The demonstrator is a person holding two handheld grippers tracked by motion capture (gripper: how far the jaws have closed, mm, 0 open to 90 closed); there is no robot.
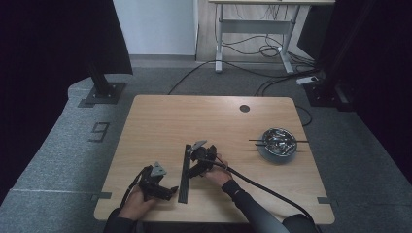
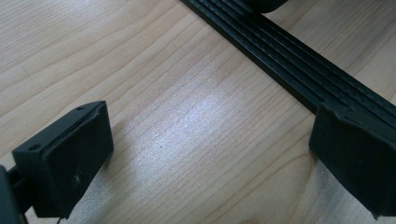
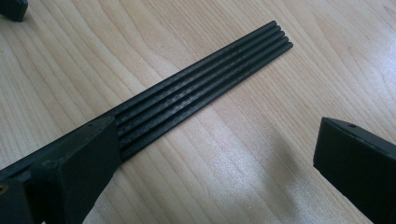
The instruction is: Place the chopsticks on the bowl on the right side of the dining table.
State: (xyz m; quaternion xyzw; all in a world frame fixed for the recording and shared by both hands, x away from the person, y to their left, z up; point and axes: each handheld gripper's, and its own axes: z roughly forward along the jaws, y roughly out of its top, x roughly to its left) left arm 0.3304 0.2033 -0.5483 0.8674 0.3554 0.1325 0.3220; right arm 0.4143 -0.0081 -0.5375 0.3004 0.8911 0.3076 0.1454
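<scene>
Black ribbed strip (image 1: pixel 185 174) lies flat on the wooden table (image 1: pixel 160 121), btw both grippers. Left gripper (image 2: pixel 205 154) jaws wide, nothing in them, strip just beside one jaw. Right gripper (image 3: pixel 219 158) also wide, empty, low over the strip.

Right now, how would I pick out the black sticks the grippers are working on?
On the wooden table, look at the near edge between the two grippers. The bundle of black sticks lies flat there, side by side. A separate pair rests across the metal bowl far right.
</scene>
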